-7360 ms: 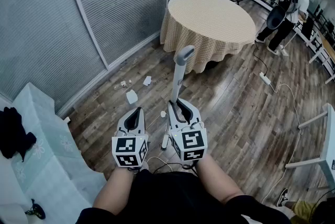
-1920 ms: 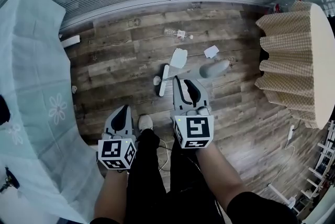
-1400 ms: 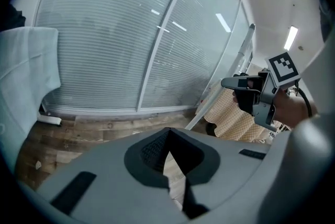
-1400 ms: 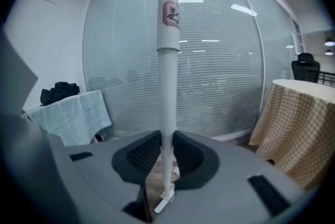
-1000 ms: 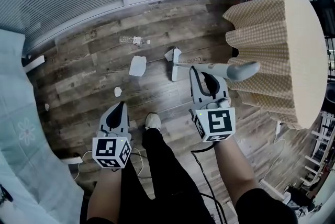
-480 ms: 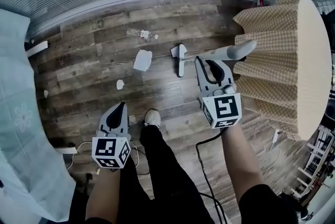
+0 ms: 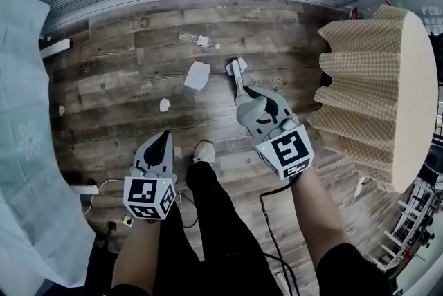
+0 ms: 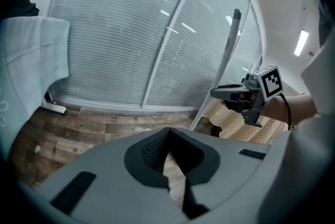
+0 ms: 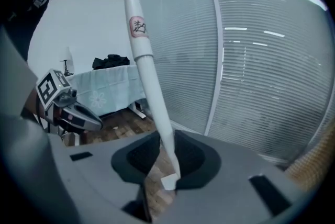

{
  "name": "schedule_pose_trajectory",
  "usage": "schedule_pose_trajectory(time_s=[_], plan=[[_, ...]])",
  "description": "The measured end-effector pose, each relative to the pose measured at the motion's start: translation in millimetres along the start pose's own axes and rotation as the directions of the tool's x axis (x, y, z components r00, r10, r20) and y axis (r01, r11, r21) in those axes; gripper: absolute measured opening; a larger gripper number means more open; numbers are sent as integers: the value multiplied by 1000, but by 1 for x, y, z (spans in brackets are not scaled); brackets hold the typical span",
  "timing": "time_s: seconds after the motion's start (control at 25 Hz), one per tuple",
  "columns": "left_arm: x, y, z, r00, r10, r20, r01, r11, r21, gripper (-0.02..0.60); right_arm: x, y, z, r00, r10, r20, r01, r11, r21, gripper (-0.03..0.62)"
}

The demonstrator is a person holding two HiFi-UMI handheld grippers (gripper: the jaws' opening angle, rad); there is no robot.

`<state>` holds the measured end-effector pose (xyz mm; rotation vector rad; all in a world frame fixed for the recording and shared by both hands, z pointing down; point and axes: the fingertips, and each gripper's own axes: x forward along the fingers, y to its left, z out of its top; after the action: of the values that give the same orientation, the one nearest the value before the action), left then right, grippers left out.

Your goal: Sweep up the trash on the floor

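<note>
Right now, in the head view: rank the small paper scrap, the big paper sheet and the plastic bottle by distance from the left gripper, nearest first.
1. The small paper scrap, on the floor just ahead of the left gripper.
2. The big paper sheet, farther ahead and a little to the right.
3. The plastic bottle, farthest, close to the wall.

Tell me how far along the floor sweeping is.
Done: nothing looks gathered yet. In hand: the right hand-held gripper is shut on the long white broom handle, its head down at the wooden floor. Left: the crumpled white paper, clear plastic bottle and small white scrap lie scattered.
</note>
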<state>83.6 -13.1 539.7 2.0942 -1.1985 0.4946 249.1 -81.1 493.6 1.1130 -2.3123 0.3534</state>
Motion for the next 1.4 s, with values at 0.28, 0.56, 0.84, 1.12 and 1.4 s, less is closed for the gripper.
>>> schedule_pose_trajectory(time_s=[0.28,0.56,0.84,1.12,1.4], plan=[[-28,38,3,1000,20,12,-20,1000,-10,-5,15,55,-2,996,64,-60,-64,998,-9,97],[-45,68,-3,1000,12,16,-12,1000,-27,-5,31,102,5,993,91,-77,-89,996,21,100],[-74,100,-7,1000,13,29,-11,997,-75,-5,52,141,20,994,65,-83,-53,989,141,104],[-90,124,6,997,-11,73,16,997,-75,-6,70,163,44,998,21,-67,-6,977,215,106],[-120,157,-7,997,0,81,10,994,-113,-5,81,200,73,999,31,-36,-22,972,233,104]])
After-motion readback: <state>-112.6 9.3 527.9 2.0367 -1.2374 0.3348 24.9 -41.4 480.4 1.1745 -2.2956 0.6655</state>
